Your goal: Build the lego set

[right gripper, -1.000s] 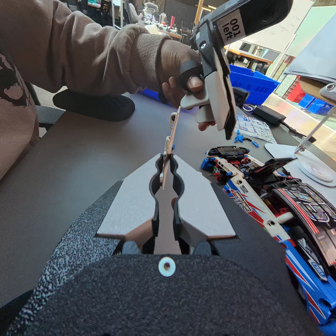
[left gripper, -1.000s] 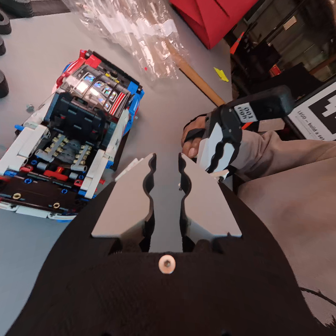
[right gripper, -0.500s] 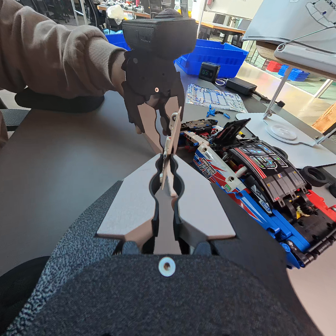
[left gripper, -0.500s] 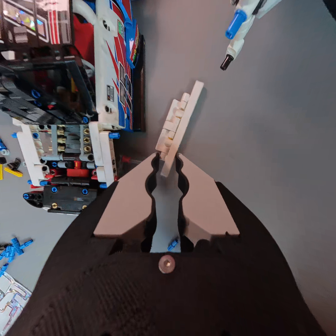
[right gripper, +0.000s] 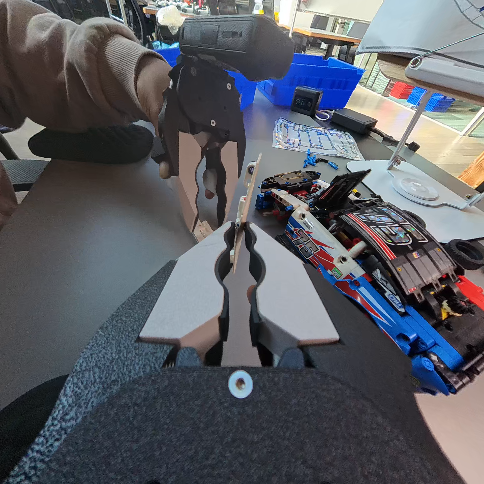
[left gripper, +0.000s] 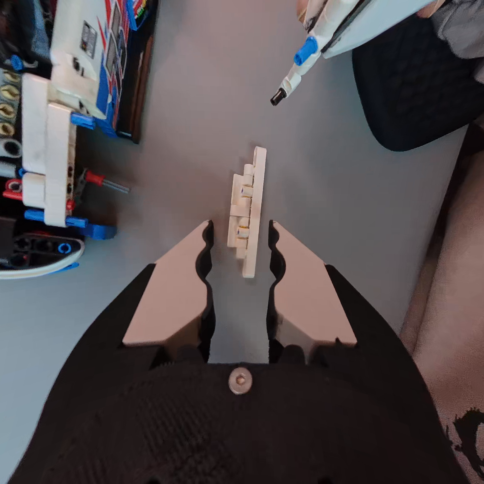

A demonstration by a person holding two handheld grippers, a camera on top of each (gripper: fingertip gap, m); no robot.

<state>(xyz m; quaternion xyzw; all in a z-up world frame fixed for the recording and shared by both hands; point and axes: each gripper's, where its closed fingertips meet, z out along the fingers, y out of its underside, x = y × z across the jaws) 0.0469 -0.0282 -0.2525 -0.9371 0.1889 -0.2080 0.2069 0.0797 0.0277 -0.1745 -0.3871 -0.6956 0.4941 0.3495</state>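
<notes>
On the grey table (left gripper: 327, 209), a partly built Lego race car (left gripper: 65, 131) in white, blue, red and black fills the left edge of the left wrist view, blue pins jutting from its side. Just right of it, the left gripper (left gripper: 239, 222) points down at the tabletop with its jaws spread wide on either side of a small white Lego assembly (left gripper: 248, 209), a flat strip with hinge-like blocks along one edge, lying on the table and touching neither finger. Farther right, at the top, a second white Lego panel (left gripper: 301, 65) with a blue pin and a black tip hangs above the surface.

In the right wrist view, a brown sleeve (right gripper: 65, 65) and the left gripper (right gripper: 209, 217) stand at left, fingers lowered to the table. At centre the right gripper (right gripper: 240, 225) pinches the thin white Lego panel (right gripper: 247, 199) edge-on, jaws pressed against it. The race car (right gripper: 366, 262) stretches away to the right, near a blue bin (right gripper: 314, 81) and a printed sheet (right gripper: 314, 138).
</notes>
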